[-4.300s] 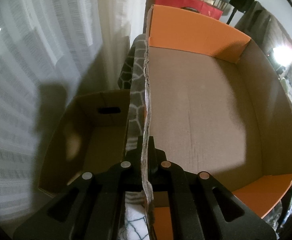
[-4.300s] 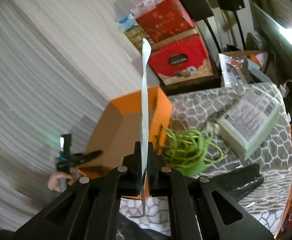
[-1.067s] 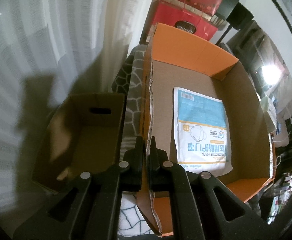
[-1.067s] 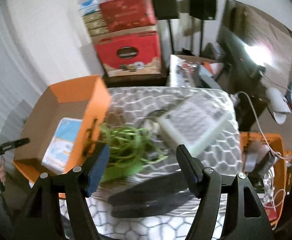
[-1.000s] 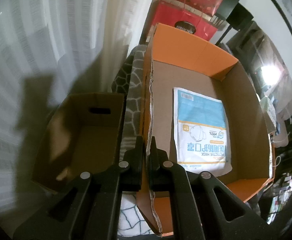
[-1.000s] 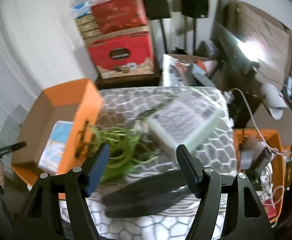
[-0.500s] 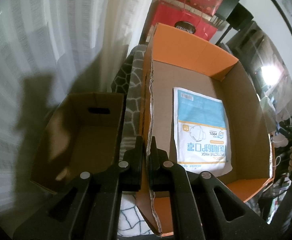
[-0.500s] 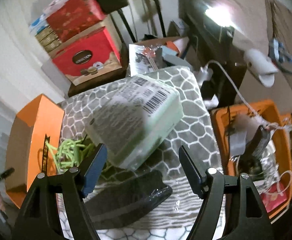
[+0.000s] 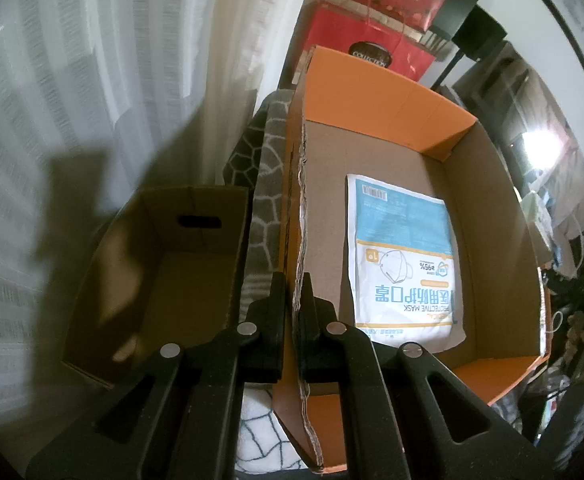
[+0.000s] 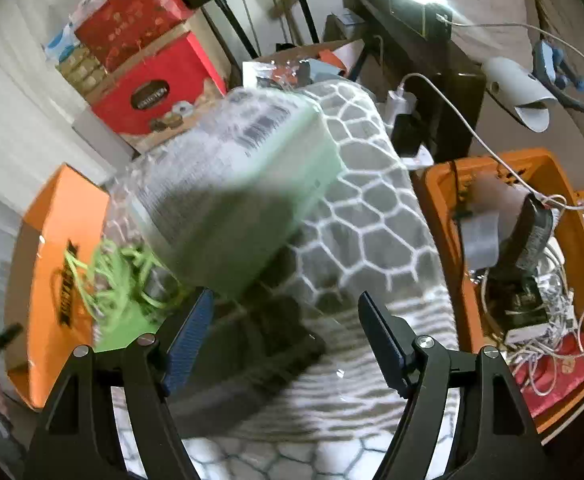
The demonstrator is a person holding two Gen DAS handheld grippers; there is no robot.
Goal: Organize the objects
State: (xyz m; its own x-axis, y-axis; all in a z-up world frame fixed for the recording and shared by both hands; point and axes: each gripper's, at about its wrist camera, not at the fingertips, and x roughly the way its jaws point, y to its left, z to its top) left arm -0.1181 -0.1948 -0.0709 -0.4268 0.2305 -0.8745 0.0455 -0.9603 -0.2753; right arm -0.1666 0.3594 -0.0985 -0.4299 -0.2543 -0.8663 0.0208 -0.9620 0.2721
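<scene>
Left wrist view: the orange box (image 9: 379,92), a mask packet (image 9: 403,256) flat on its floor, is steadied by the left gripper (image 9: 293,312), clamped on its near wall. Beside that box on the patterned surface (image 10: 371,216), the pale green pack (image 10: 232,184) is approached by the right gripper (image 10: 286,336), jaws wide and empty; a straddling close is judged next.

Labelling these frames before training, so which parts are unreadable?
- Right wrist view: pale green package, motion blur smears its label and barcode.
- Right wrist view: dark flat object below it, blurred, identity unclear.
- Left wrist view: mask packet, small print too tiny.
- Left wrist view: brown box, shadow hides near corner.
</scene>
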